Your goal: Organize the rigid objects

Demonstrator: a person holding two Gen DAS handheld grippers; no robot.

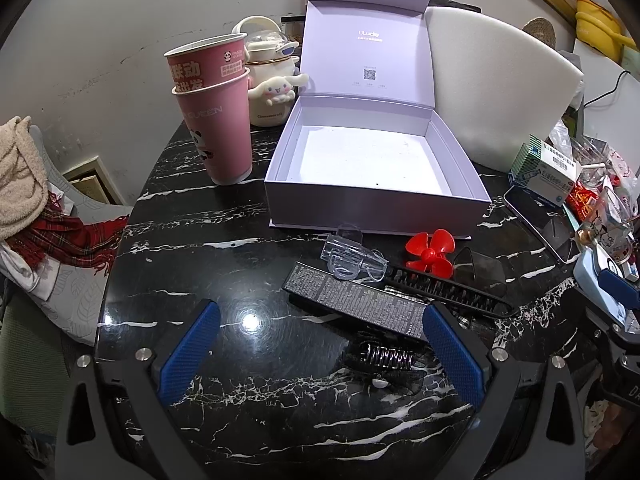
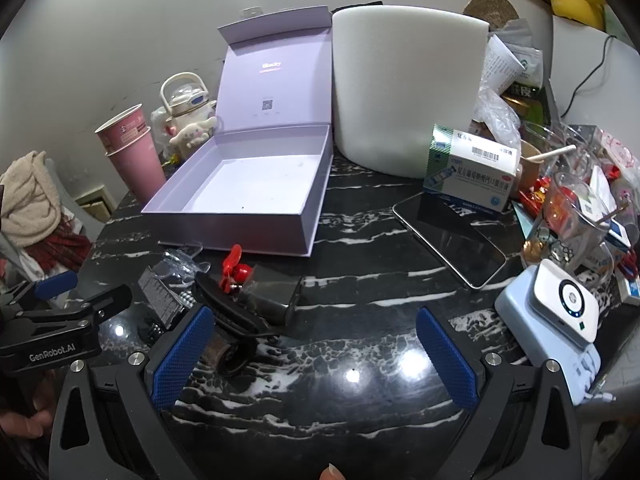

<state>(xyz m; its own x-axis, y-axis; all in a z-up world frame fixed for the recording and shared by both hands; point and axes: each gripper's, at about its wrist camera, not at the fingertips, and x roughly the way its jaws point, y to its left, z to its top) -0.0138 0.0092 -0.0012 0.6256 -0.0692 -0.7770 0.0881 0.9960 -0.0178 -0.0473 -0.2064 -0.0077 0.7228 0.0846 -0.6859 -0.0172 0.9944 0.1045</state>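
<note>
Both grippers hang wide open and hold nothing: my left gripper (image 1: 320, 344) is over the near part of the table (image 1: 224, 272), my right gripper (image 2: 316, 354) over bare marble further right.

Everything I must sort lies in a small heap near the table's middle, just in front of the open box (image 1: 376, 196): a long black case (image 1: 356, 306), a comb (image 1: 448, 288), a clear plastic piece (image 1: 352, 260), a red fan (image 1: 430, 254), a dark hair clip (image 1: 386, 354) and a dark flat piece (image 1: 480, 268).

All of it looks light and stiff. I judge the case the easiest: flat and long, best pinched across its narrow width near the middle so it does not swing. The comb overlaps the clear piece and lies just behind the case, so lifting it may drag its neighbours. The clear piece looks smooth and probably slippery; its thicker end seems the safest hold. The fan's blades look thin, so I would take it by the hub. The clip lies between my left fingers already.

The box is empty, its lid standing up at the back, so the way in is over the low front wall. Left of the heap the marble is free up to the cups (image 1: 216, 120). On the right a phone (image 2: 452, 240) and a pale device (image 2: 556, 320) near the table's right edge crowd my right gripper's swing.
</note>
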